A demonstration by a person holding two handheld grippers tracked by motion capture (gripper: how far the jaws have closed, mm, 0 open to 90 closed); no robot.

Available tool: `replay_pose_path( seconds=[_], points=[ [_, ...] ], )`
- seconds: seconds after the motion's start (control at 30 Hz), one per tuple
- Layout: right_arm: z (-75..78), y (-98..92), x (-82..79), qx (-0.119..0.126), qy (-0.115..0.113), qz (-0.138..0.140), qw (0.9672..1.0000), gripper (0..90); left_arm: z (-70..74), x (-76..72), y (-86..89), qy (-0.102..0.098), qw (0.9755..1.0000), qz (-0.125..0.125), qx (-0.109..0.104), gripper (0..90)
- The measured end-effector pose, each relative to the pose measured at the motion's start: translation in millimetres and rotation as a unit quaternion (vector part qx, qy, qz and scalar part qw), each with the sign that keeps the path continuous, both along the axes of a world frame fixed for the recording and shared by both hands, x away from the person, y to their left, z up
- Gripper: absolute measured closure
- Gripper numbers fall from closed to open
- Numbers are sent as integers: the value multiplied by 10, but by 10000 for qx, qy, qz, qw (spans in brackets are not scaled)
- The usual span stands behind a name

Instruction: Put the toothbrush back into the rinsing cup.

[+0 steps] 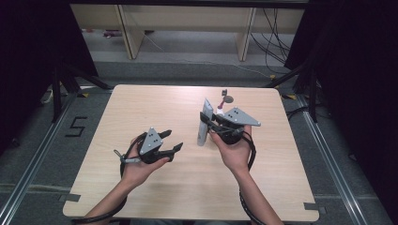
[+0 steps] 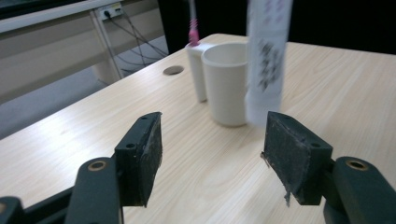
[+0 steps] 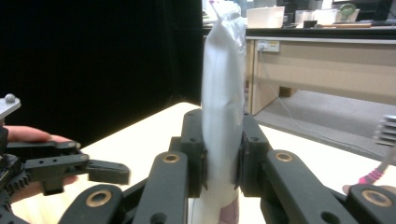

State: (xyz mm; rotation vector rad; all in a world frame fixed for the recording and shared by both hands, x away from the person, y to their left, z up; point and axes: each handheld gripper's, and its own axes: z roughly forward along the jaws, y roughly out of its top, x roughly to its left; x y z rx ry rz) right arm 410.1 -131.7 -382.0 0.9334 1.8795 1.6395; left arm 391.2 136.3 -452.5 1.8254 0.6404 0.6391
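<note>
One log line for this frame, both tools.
left tool: open, empty | right tool: shut on tube, upright | cup: on table

The right tongs (image 3: pixel 221 163) clamp a white tube (image 3: pixel 223 107) standing upright between their black jaws, above the pale wooden bench (image 3: pixel 140 135). At the left edge, the left tongs (image 3: pixel 60 170) sit in a hand (image 3: pixel 28 135), apart from the tube. A toothbrush (image 3: pixel 384 140) shows at the right edge.

white tube (image 3: pixel 223 93), dark print | cream cup (image 2: pixel 227 81) | pink-ribbed toothbrush (image 2: pixel 193 23) | black grippers, left (image 1: pixel 170 141), right (image 1: pixel 209 121) | pale woodgrain table (image 1: pixel 155 108)
</note>
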Motion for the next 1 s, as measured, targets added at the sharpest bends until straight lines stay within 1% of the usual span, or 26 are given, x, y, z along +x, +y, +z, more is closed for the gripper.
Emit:
replay_pose_path(
  seconds=[0.07, 0.1, 0.13, 0.17, 0.2, 0.23, 0.27, 0.3, 0.33, 0.37, 0.4, 0.43, 0.47, 0.5, 0.53, 0.57, 0.63, 0.67, 0.7, 0.77, 0.8, 0.83, 0.9, 0.93, 0.97, 1.0],
  points=[
    [13, -37, 4, 74, 91, -62, 9999, 766, -28, 15, 95, 24, 9999, 115, -1, 368],
    [18, -62, 29, 37, -33, -25, 10000, 766, -43, 21, 141, 43, 9998, 182, -42, 367],
    [27, -82, 30, 48, -6, -66, 10000, 767, -62, 30, 184, 42, 9996, 244, -131, 366],
    [36, -97, 24, 103, 55, -133, 9998, 766, -75, 35, 231, 30, 9994, 309, -129, 364],
    [44, -120, 43, 73, -58, -115, 9999, 766, -93, 36, 268, 33, 9992, 364, -153, 362],
    [55, -137, 32, 102, 11, -174, 9998, 766, -113, 36, 304, 54, 9990, 410, -153, 361],
    [64, -154, 38, 109, -24, -180, 9998, 766, -136, 35, 341, 68, 9989, 445, -158, 361],
    [76, -170, 36, 101, -58, -227, 9997, 766, -148, 31, 358, 65, 9988, 463, -159, 360],
    [82, -174, 31, 128, -19, -225, 9997, 766, -163, 27, 377, 45, 9987, 464, -182, 360],
    [87, -184, 32, 119, -100, -251, 9996, 766, -170, 11, 395, 67, 9986, 501, -162, 360],
    [94, -185, 19, 182, -39, -239, 9995, 767, -179, 0, 409, 71, 9986, 502, -178, 360],
    [99, -190, 20, 210, -50, -249, 9995, 766, -186, -11, 422, 69, 9985, 505, -194, 359],
    [113, -207, 14, 172, -67, -298, 9994, 767, -190, -28, 443, 69, 9984, 531, -182, 359],
    [130, -219, 11, 201, -29, -273, 9994, 766, -201, -29, 452, 54, 9984, 511, -235, 359],
    [138, -222, 14, 244, -51, -284, 9993, 766, -207, -42, 480, 50, 9983, 550, -195, 358],
    [160, -244, 21, 216, -116, -324, 9992, 767, -218, -44, 494, 44, 9981, 574, -226, 358],
    [170, -251, 31, 239, -131, -309, 9992, 767, -230, -44, 516, 38, 9979, 597, -239, 357],
    [191, -274, 32, 201, -101, -313, 9993, 767, -258, -41, 537, 21, 9976, 605, -339, 357],
    [229, -314, 46, 224, -146, -375, 9989, 767, -268, -54, 576, 18, 9973, 676, -301, 357],
    [255, -348, 66, 210, -228, -406, 9987, 767, -279, -60, 599, 25, 9969, 708, -330, 356],
    [265, -352, 53, 252, -116, -453, 9986, 767, -293, -61, 624, -17, 9966, 723, -387, 355],
    [274, -368, 70, 218, -162, -424, 9987, 767, -298, -80, 647, -18, 9962, 784, -382, 355],
    [297, -394, 76, 256, -185, -511, 9982, 767, -309, -95, 679, -38, 9957, 818, -430, 356],
    [306, -405, 89, 276, -209, -482, 9982, 767, -321, -95, 693, -81, 9954, 824, -489, 356],
    [315, -418, 99, 269, -282, -552, 9977, 767, -322, -116, 710, -40, 9948, 889, -491, 356],
    [325, -419, 94, 332, -189, -568, 9977, 767, -331, -126, 726, -53, 9944, 900, -558, 355]
  ],
)
